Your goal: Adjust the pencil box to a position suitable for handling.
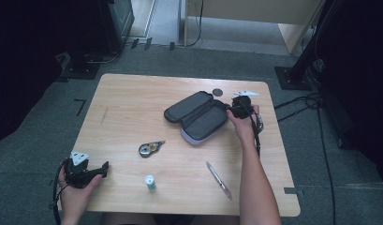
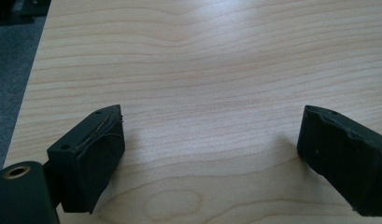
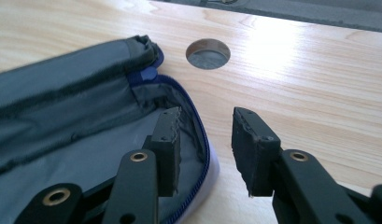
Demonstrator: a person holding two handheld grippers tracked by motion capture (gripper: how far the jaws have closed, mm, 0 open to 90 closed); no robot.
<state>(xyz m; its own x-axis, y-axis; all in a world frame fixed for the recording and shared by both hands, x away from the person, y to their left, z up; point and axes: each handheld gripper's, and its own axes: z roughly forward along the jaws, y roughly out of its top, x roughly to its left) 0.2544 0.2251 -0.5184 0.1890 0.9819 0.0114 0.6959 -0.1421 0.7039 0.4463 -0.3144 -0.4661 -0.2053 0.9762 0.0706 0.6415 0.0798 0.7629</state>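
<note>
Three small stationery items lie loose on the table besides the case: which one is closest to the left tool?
The small white glue stick, standing upright near the front edge, is closest to the left tool. The correction tape dispenser lies farther toward the open pencil case, and the pen farther right.

The high view looks forward and down from above the person's side, taking in the whole table [image 1: 133, 93]. The left gripper view rides low, close over bare wood near the table's left edge. The right gripper view sits close over the open case [image 3: 76, 140], which the high view shares [image 1: 196, 115], along with the round hole [image 3: 208, 53] [image 1: 217, 92].
</note>
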